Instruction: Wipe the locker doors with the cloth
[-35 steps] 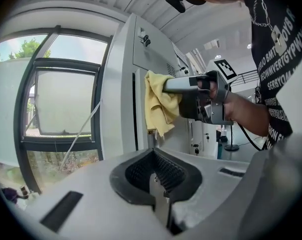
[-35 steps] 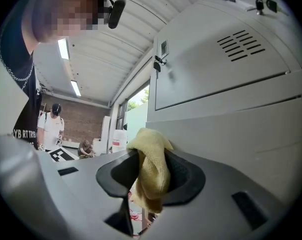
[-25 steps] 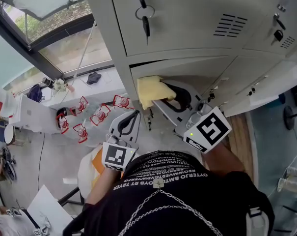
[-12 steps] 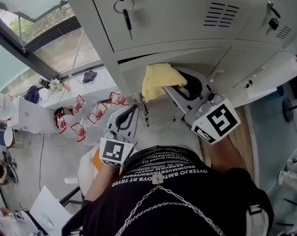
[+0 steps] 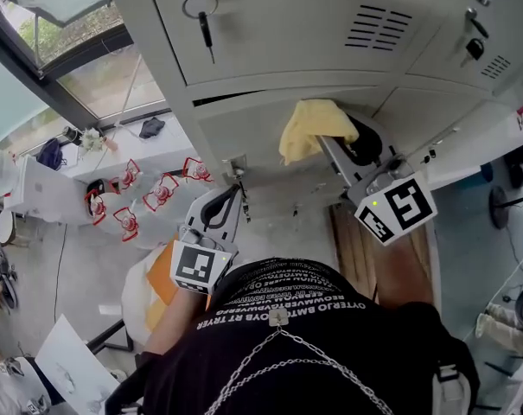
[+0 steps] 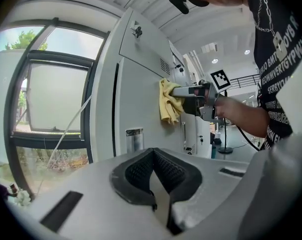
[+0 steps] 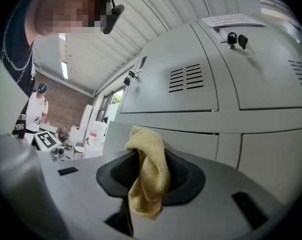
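Observation:
A yellow cloth (image 5: 309, 128) is pressed against the lower grey locker door (image 5: 244, 141), about halfway across it. My right gripper (image 5: 337, 137) is shut on the cloth, which hangs bunched between the jaws (image 7: 148, 176) in the right gripper view. The left gripper view shows the cloth (image 6: 168, 101) flat on the door (image 6: 138, 104). My left gripper (image 5: 237, 195) is held lower, off the lockers, shut with nothing in it (image 6: 153, 154). The upper locker door (image 5: 287, 33) has keys (image 5: 202, 20) hanging from its lock.
More locker doors (image 5: 468, 67) with keys continue to the right. A large window (image 5: 71, 50) is at the left, with a white ledge (image 5: 170, 141) below it and red-and-white items (image 5: 153, 197) on the floor. A wooden floor strip (image 5: 365, 249) lies beneath the right arm.
My right gripper has slid the cloth rightward along the lower door, from its left edge to near its middle. The left gripper has stayed put.

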